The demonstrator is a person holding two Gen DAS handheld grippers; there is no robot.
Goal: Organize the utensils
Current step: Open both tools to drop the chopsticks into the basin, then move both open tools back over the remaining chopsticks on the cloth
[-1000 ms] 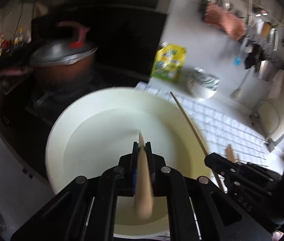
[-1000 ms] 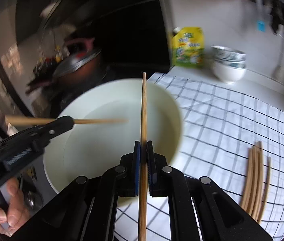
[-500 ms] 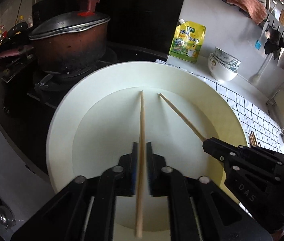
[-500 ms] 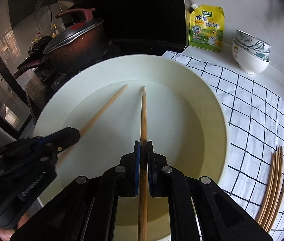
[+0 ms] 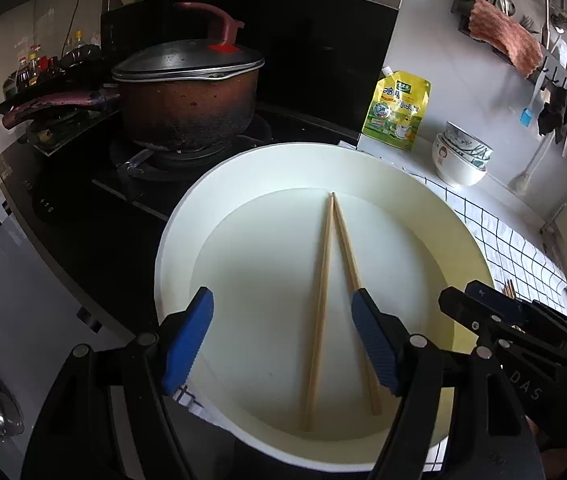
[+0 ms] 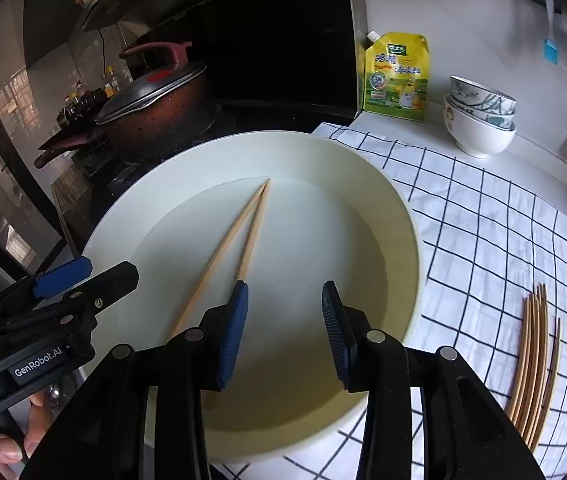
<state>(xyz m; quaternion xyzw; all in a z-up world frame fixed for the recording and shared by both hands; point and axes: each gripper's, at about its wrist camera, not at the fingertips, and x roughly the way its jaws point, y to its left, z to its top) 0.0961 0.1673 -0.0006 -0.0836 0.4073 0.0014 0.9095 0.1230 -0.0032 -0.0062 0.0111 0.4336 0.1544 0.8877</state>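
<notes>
Left wrist view: both grippers' jaws spread, two chopsticks (image 5: 319, 304) lying loose in the plate (image 5: 435, 208) below.

In the left wrist view the right finger (image 5: 375, 344) of the left gripper (image 5: 281, 342) covers the middle of one chopstick (image 5: 347, 256), and the bundle of chopsticks (image 5: 508, 290) shows only as a few tips past the right gripper (image 5: 483, 304). In the right wrist view the near ends of the pair of chopsticks (image 6: 243, 236) vanish behind the right gripper's fingers (image 6: 232, 332). The near rim of the plate (image 6: 411, 240) is hidden there too, and the print on the yellow pouch (image 6: 397, 76) is too small to read.
</notes>
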